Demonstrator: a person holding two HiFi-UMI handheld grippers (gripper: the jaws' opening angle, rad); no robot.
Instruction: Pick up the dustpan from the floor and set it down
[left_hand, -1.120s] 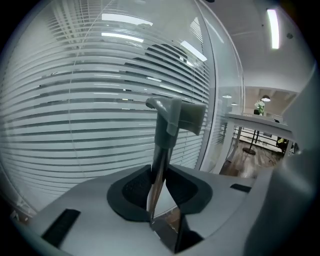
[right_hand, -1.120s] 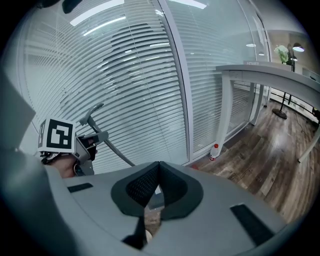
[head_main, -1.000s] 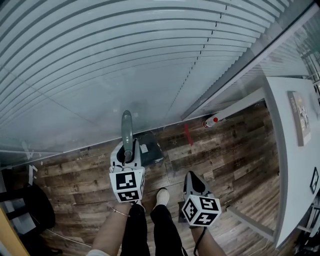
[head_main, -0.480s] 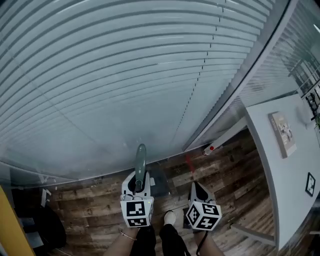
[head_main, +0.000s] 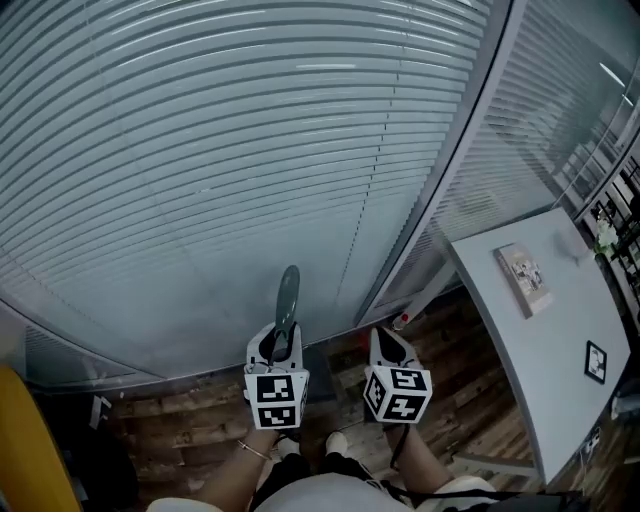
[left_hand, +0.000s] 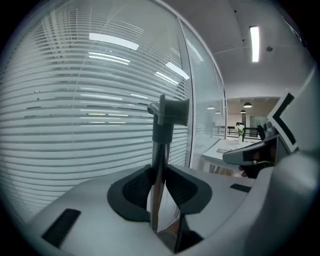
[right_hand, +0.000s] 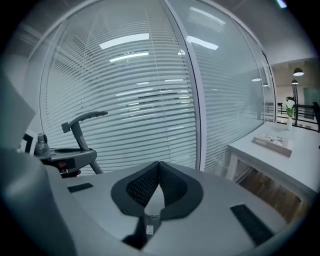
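Observation:
My left gripper (head_main: 278, 338) is shut on the dustpan's thin metal pole (left_hand: 159, 165), which stands upright between its dark pads. The grey handle (head_main: 288, 296) sticks up above the jaws, and its angled grip (left_hand: 170, 112) tops the pole in the left gripper view. Only a dark bit of the pan (head_main: 320, 364) shows below, between the two grippers and off the floor. My right gripper (head_main: 385, 340) hovers beside it to the right, its pads (right_hand: 148, 184) touching with nothing between them. In the right gripper view, the handle (right_hand: 82, 118) appears at the left.
A glass wall with white blinds (head_main: 250, 150) fills the front. A white table (head_main: 545, 340) stands at the right with a book (head_main: 524, 272) on it. The wooden floor (head_main: 200, 440) lies below; a red-tipped post (head_main: 401, 321) stands near the wall.
Both grippers have risen well above the floor, and the dustpan has gone up with the left one. The head view now shows more wall and less floor.

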